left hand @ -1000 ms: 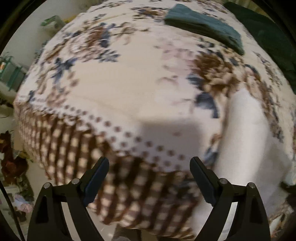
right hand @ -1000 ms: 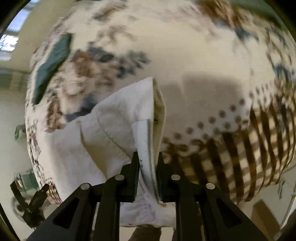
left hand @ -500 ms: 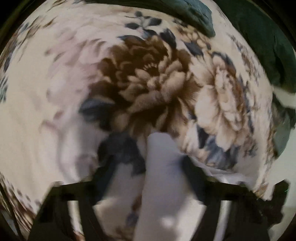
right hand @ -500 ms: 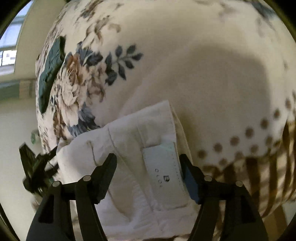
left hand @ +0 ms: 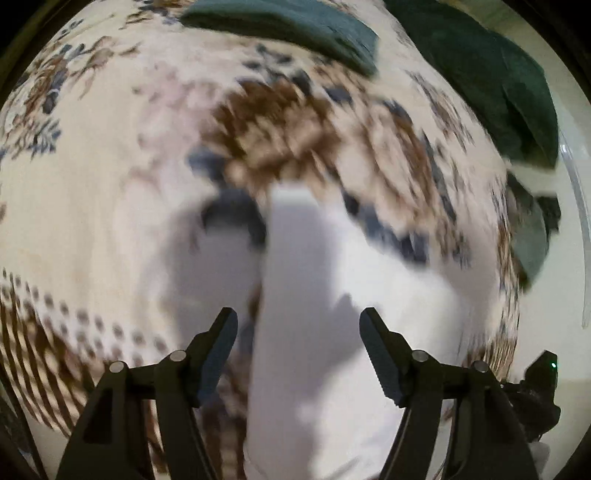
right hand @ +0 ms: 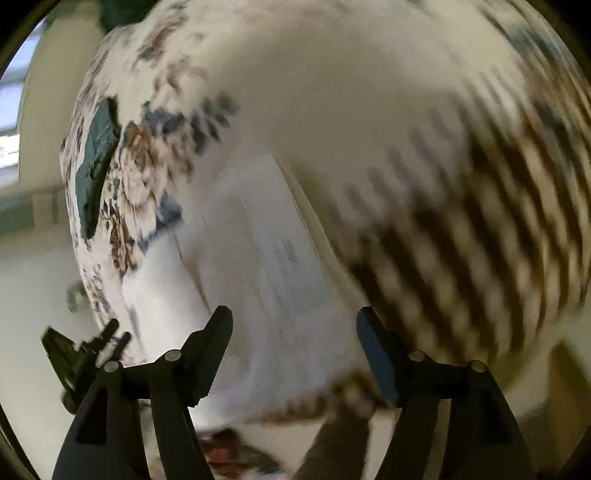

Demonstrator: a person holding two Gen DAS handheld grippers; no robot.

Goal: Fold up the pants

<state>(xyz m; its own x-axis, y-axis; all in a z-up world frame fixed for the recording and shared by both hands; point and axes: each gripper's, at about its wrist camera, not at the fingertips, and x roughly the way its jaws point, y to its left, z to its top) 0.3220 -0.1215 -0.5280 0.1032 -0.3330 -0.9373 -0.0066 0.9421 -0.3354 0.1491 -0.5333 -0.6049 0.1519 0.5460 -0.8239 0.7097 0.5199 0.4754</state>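
Note:
White pants (left hand: 295,258) lie on a floral bedspread (left hand: 92,184), blurred by motion. In the left wrist view one leg runs up between the fingers of my left gripper (left hand: 298,314). Its jaws are opening and the pads stand apart from the cloth. In the right wrist view the waist end of the pants (right hand: 236,258), with its pale label (right hand: 291,266), lies under my right gripper (right hand: 293,313). Those jaws are opening too, and nothing is pinched. The right gripper's body shows at the left wrist view's lower right edge.
A folded teal garment (left hand: 295,26) lies at the far side of the bed, seen also as the teal garment (right hand: 94,173). A dark green cloth (left hand: 498,81) lies at the right. The checked border (right hand: 461,240) hangs over the bed edge, with floor below.
My right gripper was shut on the waistband, then let go and opened wide. My left gripper swung from the checked bed edge over to the pants leg. Both views have blurred.

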